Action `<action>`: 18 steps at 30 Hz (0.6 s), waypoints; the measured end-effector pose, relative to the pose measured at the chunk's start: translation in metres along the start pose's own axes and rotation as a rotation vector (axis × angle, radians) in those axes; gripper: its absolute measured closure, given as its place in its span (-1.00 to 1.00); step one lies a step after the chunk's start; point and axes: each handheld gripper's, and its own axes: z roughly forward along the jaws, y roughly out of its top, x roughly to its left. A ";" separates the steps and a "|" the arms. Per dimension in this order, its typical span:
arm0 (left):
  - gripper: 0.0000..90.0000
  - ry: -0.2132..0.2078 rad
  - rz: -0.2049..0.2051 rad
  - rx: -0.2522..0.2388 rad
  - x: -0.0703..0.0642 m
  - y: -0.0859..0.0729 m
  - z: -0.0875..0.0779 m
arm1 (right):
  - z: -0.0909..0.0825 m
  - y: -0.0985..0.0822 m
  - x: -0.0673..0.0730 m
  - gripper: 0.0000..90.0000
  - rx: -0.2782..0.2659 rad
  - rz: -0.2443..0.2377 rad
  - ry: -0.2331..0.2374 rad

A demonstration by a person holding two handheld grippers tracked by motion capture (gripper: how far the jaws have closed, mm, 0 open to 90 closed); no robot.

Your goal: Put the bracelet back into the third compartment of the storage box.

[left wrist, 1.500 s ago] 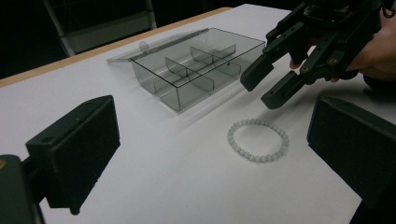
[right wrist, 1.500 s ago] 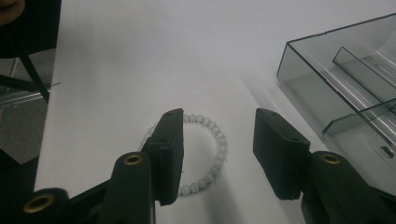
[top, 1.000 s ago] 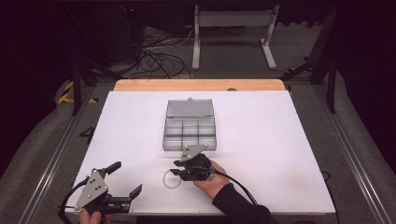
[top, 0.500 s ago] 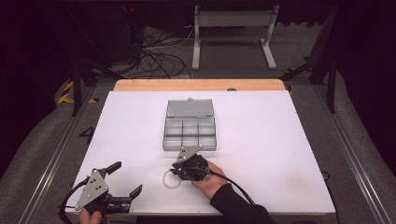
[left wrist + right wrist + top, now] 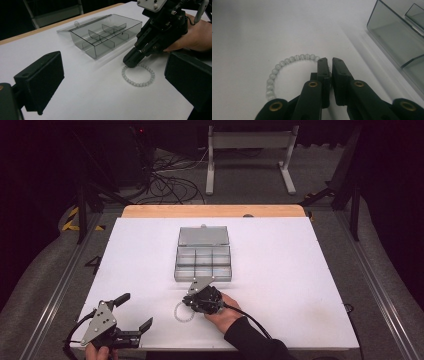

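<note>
A bracelet of pale grey-white beads (image 5: pixel 182 312) lies flat on the white table (image 5: pixel 300 270), just in front of the clear box. My right gripper (image 5: pixel 187 303) points down and left at its near-right edge. In the right gripper view the jaws have just been closing, and the right gripper (image 5: pixel 329 62) now pinches the bead string (image 5: pixel 287 61) between its tips. The left gripper view shows the same grip (image 5: pixel 131 62) on the bracelet (image 5: pixel 138 76). My left gripper (image 5: pixel 135 311) rests at the table's front left corner, open and with nothing between its jaws.
A clear plastic compartment box (image 5: pixel 202 265) stands mid-table with its lid (image 5: pixel 203 236) folded back flat; its compartments look empty. It sits close behind the right gripper (image 5: pixel 397 32). A wooden strip (image 5: pixel 215 211) edges the far side of the table.
The right gripper's jaws have closed onto the bracelet's edge, with the hand shifting only slightly. The left gripper and the box have not moved.
</note>
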 end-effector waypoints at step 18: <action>-0.94 -0.004 -0.010 -0.006 0.000 0.000 0.000 | -0.029 0.014 0.007 0.91 -0.096 -0.005 0.027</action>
